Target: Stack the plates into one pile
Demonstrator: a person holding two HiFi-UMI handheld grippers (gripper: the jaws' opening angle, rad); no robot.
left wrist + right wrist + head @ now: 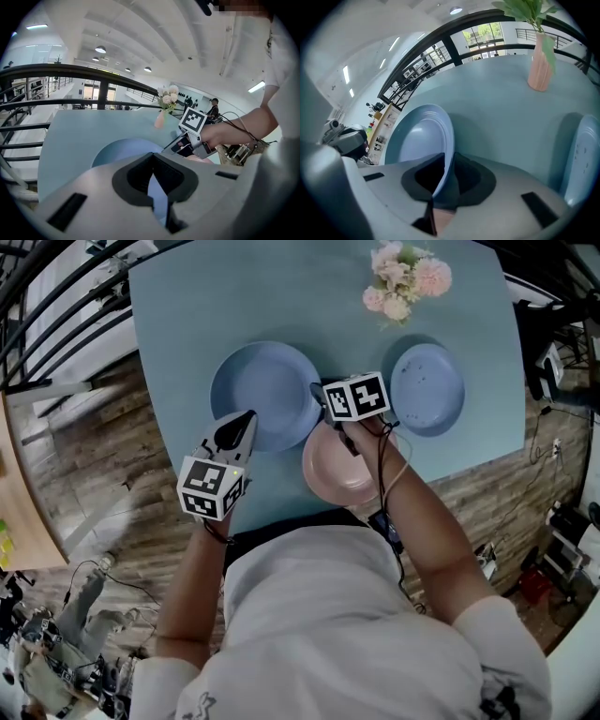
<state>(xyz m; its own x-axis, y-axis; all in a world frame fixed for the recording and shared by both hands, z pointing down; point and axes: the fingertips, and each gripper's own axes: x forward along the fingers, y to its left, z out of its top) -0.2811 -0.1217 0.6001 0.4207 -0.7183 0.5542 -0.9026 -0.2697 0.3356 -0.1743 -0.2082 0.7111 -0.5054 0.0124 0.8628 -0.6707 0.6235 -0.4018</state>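
Two claws: both are low over the near side of the large blue plate (267, 390), one at each side of it.
Right claw (447, 161): turned on its side and clamped on the plate's right rim, which runs straight down between the two dark pads.
Under the right claw: a strip of the pink plate (443, 220) shows in the slit between the jaws, close to the camera.
Left claw (153, 157): jaws together, tips meeting, nothing gripped; the plate's blue only shows through the narrow slit behind the tips.
Left claw's place: in the head view its tip lies over the plate's near-left rim; I cannot tell whether it touches.
Large blue plate: sits on the surface (187, 315), left of centre, and is the biggest of the three.
Pink plate: nearest the person, at the surface's near edge, its far-left rim meeting the large blue plate's near-right rim; which rim lies on top is unclear.
Small blue plate (427, 388): alone to the right, apart from the other two, flat on the surface.
Vase of flowers (403, 277): stands at the far side, beyond the small blue plate, upright.
Around: a dark railing (70, 72) runs beside the surface, and a wooden floor (103, 456) lies below.
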